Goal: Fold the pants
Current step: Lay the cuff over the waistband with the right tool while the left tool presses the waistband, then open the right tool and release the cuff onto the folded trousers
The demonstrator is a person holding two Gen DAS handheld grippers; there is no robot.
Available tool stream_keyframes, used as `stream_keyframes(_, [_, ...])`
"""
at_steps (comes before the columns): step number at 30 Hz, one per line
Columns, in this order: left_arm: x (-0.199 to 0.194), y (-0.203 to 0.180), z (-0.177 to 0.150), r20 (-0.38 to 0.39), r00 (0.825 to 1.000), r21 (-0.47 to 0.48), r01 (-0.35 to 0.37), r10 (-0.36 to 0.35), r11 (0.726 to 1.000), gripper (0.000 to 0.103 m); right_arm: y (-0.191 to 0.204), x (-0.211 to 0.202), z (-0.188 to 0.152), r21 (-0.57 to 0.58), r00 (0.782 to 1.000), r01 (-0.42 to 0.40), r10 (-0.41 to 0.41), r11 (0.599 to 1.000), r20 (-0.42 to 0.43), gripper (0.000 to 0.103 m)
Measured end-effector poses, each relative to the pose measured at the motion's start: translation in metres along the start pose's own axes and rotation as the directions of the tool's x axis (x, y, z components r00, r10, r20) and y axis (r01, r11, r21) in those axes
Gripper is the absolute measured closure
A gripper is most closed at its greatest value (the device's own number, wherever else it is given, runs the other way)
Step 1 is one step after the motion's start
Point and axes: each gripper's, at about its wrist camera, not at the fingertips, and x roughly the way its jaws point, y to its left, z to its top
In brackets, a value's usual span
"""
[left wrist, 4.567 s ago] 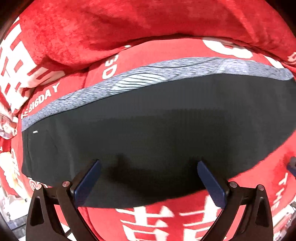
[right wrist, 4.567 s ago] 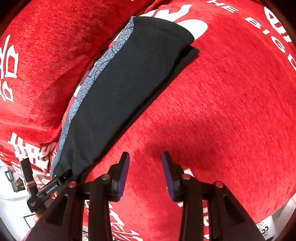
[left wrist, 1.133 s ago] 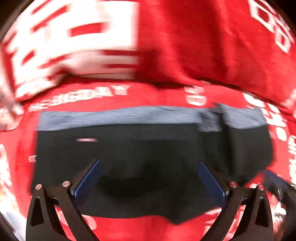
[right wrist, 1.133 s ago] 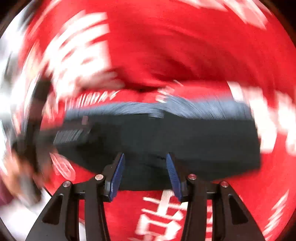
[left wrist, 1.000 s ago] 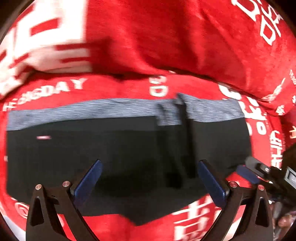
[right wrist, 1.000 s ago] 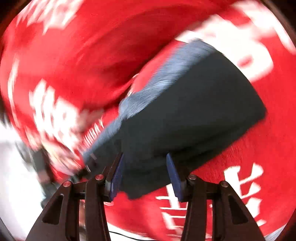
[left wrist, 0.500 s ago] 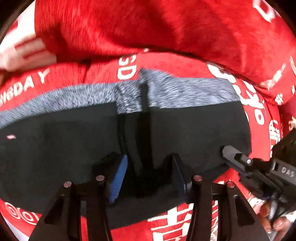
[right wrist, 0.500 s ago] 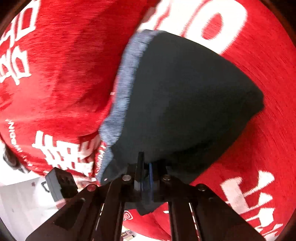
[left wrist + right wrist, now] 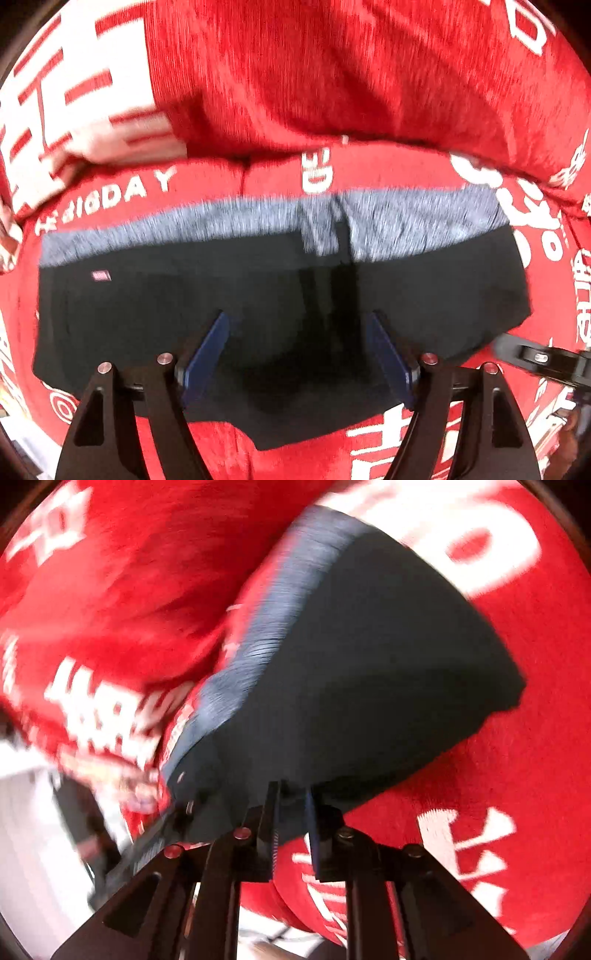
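Red plush cover (image 9: 280,74) with white lettering on all sides, draped over a seat cushion below and a bulging back cushion behind; white characters large at upper left in the left wrist view, the word "DAY" readable just above the garment. A pale floor or wall strip (image 9: 29,830) low at the left edge of the right wrist view, blurred, not identifiable. Nothing lying on top of the garment; only the tools themselves crowding its near edge.

Pants (image 9: 258,295) spread flat on the seat cushion close to the crease under the back cushion. Black fabric, folded into a wide band, with a heathered grey waistband (image 9: 406,218) along the far edge. A small pink tag near the left end. A vertical ridge of bunched cloth near the middle, cutting through waistband and black panel alike. In the right wrist view, pants (image 9: 369,664) seen from one end, the near corner drawn toward the camera.

Left gripper (image 9: 299,347) hanging over the near black edge, blue pads (image 9: 207,347) well apart and widening, not pressing the cloth.

Right gripper (image 9: 291,812) narrow but parting, a fold of black cloth between the pads; real pinch or loose contact impossible to tell through the blur. Right gripper (image 9: 532,358) also visible at the pants' right corner.
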Motion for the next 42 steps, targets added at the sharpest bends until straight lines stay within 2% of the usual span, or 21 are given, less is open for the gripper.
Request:
stream_keyframes(3, [-0.005,-0.01,0.016,0.033,0.999,0.005,0.02,-0.02,1.0,0.024,0.022,-0.036,0.011,-0.136,0.997,0.024,-0.012,0.99,0.082,0.086])
stream_keyframes(5, [0.002,-0.023,0.026,0.03,0.999,0.019,0.02,-0.02,1.0,0.024,0.028,-0.052,0.032,-0.187,0.983,0.118,-0.088,0.975,0.162,0.086])
stream_keyframes(7, [0.012,-0.037,0.033,0.032,0.999,0.036,0.011,-0.012,0.999,0.024,0.023,-0.054,0.056,-0.172,0.967,0.195,-0.16,0.965,0.197,0.089])
stream_keyframes(11, [0.039,-0.054,0.033,0.027,0.999,0.031,-0.043,0.042,0.999,0.024,0.013,-0.036,0.086,-0.187,0.946,0.283,-0.242,0.941,0.215,0.089])
stream_keyframes(13, [0.059,-0.05,0.026,-0.03,0.996,0.017,-0.089,0.09,0.996,0.024,0.003,-0.022,0.093,-0.177,0.947,0.286,-0.25,0.942,0.201,0.089])
stream_keyframes(15, [0.066,-0.039,0.016,-0.044,0.996,-0.016,-0.08,0.079,0.997,0.013,-0.005,-0.002,0.097,-0.16,0.943,0.313,-0.287,0.936,0.17,0.089])
stream_keyframes(18, [0.061,-0.029,0.007,-0.054,0.996,-0.018,-0.078,0.077,0.997,0.012,0.0,0.0,0.091,-0.185,0.932,0.343,-0.309,0.921,0.191,0.089])
stream_keyframes(21, [0.052,-0.025,0.003,-0.068,0.992,0.01,-0.108,0.108,0.994,0.012,0.01,0.002,0.083,-0.233,0.929,0.362,-0.329,0.903,0.17,0.089])
stream_keyframes(28, [0.036,-0.011,-0.006,-0.083,0.988,0.016,-0.127,0.127,0.992,0.012,0.029,-0.002,0.062,-0.232,0.931,0.363,-0.339,0.903,0.137,0.088])
stream_keyframes(34, [0.022,0.005,-0.018,-0.095,0.987,-0.009,-0.132,0.13,0.991,0.012,0.045,0.002,0.031,-0.259,0.928,0.372,-0.355,0.891,0.112,0.075])
stream_keyframes(36, [0.017,0.011,-0.023,-0.095,0.987,-0.011,-0.133,0.132,0.991,0.012,0.05,0.003,0.021,-0.26,0.929,0.369,-0.355,0.892,0.101,0.064])
stream_keyframes(42, [0.004,0.038,-0.036,-0.108,0.982,-0.047,-0.162,0.156,0.986,0.012,0.062,0.01,-0.005,-0.262,0.92,0.39,-0.384,0.883,0.078,0.053])
